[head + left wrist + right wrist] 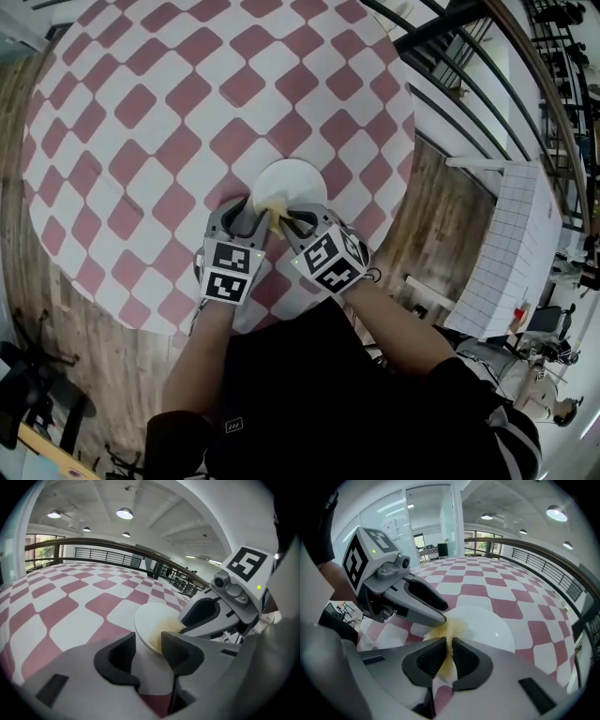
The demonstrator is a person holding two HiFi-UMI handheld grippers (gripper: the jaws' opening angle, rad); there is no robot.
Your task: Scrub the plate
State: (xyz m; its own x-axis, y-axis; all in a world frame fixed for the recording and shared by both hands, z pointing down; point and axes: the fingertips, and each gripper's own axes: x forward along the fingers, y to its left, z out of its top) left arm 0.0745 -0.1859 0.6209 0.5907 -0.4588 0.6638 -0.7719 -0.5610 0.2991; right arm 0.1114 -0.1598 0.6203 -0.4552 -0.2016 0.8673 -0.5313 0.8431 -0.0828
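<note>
Scrubbing stage, I judge: my right gripper clamps the yellow sponge on the plate at frame centre. My left gripper holds its jaws apart by the near rim. Next I should pinch that rim and rub.

We look down on a round tabletop that is covered to its rim by a cloth. The cloth is printed with dusty-red and white squares with rounded corners, set cornerwise so that the rows run on the slant. It lies smooth and flat across the whole top.

One thing rests directly on the cloth: a white plate, round, right way up and flat. It sits toward the near edge of the tabletop, a little right of the middle and well apart from the far rim. From the low views we can tell that it is shallow, with a gently raised edge, and that it overlaps both red and white squares.
</note>
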